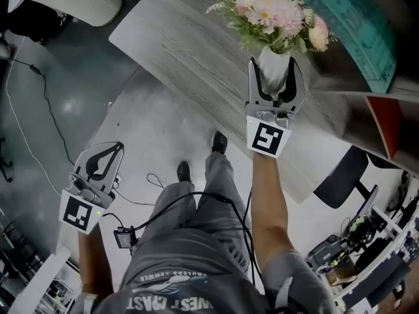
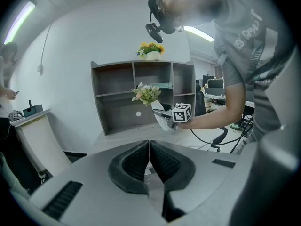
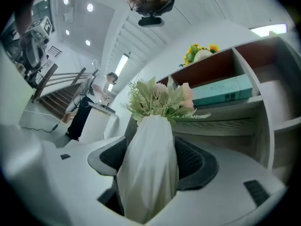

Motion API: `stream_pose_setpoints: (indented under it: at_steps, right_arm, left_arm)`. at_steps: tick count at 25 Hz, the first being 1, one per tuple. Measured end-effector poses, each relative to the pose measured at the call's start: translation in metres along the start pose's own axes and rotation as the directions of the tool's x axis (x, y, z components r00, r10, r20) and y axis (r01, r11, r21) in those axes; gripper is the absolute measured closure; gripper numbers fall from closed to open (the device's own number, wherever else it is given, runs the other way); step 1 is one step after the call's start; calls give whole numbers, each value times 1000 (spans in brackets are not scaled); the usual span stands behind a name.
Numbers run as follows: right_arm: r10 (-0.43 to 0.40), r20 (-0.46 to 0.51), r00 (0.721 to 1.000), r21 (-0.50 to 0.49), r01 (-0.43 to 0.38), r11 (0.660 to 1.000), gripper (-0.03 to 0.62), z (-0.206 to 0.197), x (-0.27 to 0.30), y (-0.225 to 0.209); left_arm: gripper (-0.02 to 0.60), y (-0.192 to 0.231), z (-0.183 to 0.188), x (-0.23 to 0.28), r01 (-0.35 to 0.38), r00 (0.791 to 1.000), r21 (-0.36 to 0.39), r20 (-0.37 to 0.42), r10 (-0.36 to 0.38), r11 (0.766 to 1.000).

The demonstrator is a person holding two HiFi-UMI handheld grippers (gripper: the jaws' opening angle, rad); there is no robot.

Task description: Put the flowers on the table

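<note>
1. A bouquet of pale pink and cream flowers with green leaves (image 1: 278,12) is seen in the head view, standing in a white tapered holder (image 1: 273,69) (vase or wrapping cannot be told).
2. The holder is clamped between the black padded jaws of the right gripper (image 1: 275,65). Its lower end is hidden behind the gripper body.
3. The bouquet is held over the far part of a grey wood-grain table top (image 1: 190,51). Whether the holder's base touches the surface cannot be made out.
4. The left gripper (image 2: 149,145) is held low over the grey floor (image 1: 150,129), well apart from the table. Its jaws are pressed together with nothing between them.
5. Behind the bouquet, a grey open shelf unit (image 2: 141,93) is shown in the left gripper view. In the head view it is cut off at the right edge.
6. A teal box (image 3: 221,91) lies on one shelf, and its print is too blurred to read.
7. A small bunch of yellow flowers (image 2: 151,48) stands on top of the unit.
</note>
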State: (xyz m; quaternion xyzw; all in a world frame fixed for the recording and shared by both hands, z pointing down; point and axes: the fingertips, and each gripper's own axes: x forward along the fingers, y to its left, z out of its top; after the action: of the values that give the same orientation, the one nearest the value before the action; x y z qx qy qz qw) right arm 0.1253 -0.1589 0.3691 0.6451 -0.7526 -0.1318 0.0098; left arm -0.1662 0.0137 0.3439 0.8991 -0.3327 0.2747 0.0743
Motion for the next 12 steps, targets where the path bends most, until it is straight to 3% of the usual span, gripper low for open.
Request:
stream_pose_setpoints:
  at_steps: [3,7,12]
  right_arm:
    - [13,16,1000,6,-13,1000,258,-13,4,14]
    - [0,-41,999,63,3,998,258,-46,3,24]
    - [4,-97,995,45,0,999,257,-57,-1,20]
  left_arm:
    - [565,6,-9,-3,-9,1000,21,-22,10,1000]
    - [565,12,-21,-1,-20,999,17,-42,20,1000]
    - [565,15,-20,6,-5,1000,1,-27,5,1000]
